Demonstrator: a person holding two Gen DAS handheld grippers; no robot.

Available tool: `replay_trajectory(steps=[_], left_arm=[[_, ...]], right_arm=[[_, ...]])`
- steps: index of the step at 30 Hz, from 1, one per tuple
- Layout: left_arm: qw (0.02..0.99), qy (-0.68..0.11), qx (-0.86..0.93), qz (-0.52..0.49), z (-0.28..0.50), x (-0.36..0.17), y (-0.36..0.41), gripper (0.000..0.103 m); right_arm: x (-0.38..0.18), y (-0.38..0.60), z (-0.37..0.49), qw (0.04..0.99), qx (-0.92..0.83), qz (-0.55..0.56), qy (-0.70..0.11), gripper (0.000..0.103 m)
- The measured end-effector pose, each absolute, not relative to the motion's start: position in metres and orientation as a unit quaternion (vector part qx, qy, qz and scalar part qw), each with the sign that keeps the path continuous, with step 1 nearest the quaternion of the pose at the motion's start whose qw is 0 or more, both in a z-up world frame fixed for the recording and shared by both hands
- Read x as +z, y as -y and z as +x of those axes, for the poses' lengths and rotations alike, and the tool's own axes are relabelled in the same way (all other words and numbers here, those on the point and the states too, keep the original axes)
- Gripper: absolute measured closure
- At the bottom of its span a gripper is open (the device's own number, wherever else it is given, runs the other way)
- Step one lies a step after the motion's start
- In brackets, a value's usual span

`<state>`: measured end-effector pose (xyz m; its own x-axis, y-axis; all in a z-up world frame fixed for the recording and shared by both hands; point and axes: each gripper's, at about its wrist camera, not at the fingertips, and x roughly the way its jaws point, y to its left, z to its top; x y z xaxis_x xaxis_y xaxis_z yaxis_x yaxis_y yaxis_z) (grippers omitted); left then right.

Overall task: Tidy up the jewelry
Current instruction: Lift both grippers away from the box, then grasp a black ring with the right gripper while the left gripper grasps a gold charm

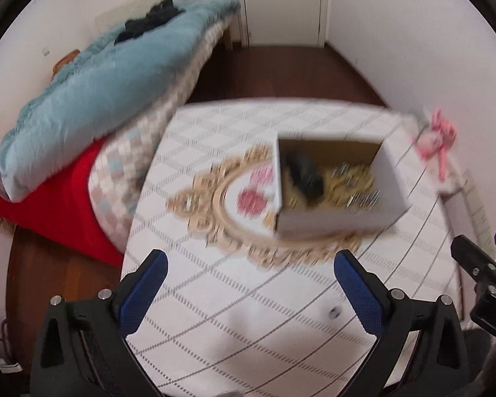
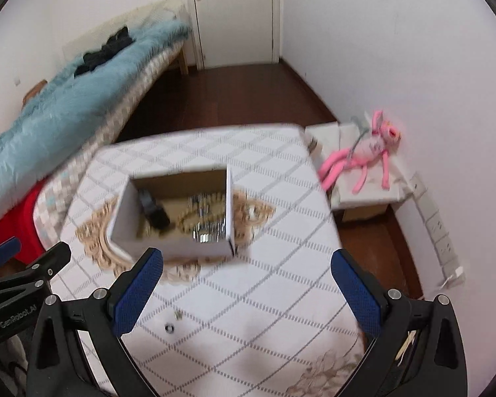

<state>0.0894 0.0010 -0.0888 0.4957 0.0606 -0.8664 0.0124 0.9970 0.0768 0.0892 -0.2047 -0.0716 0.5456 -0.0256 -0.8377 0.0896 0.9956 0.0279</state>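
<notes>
Sitting mid-tabletop: white cardboard box, open-topped, resting on ornate gold-framed mat with pink flowers. Box holding blurred gold and silver jewelry heap plus black item leaning at its left wall. Small ring and tiny piece lying loose on checked cloth, near front edge. Left hand-held gripper hovering above cloth, jaws spread wide, gripping nothing. Right hand-held gripper likewise wide, gripping nothing. Pink plush toy lying on side stand beyond tabletop. Bed standing left.
</notes>
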Motion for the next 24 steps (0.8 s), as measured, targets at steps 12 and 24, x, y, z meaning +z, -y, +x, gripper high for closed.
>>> replay_trajectory(steps=[12, 24], left_arm=[[0.809, -0.582, 0.059, 0.063, 0.069, -0.19, -0.04, 0.0], [0.801, -0.592, 0.068, 0.06, 0.068, -0.2, -0.053, 0.0]], right_arm=[[-0.19, 0.147, 0.071, 0.826, 0.054, 0.067, -0.557, 0.036], [-0.215, 0.107, 0.067, 0.834, 0.065, 0.002, -0.548, 0.09]])
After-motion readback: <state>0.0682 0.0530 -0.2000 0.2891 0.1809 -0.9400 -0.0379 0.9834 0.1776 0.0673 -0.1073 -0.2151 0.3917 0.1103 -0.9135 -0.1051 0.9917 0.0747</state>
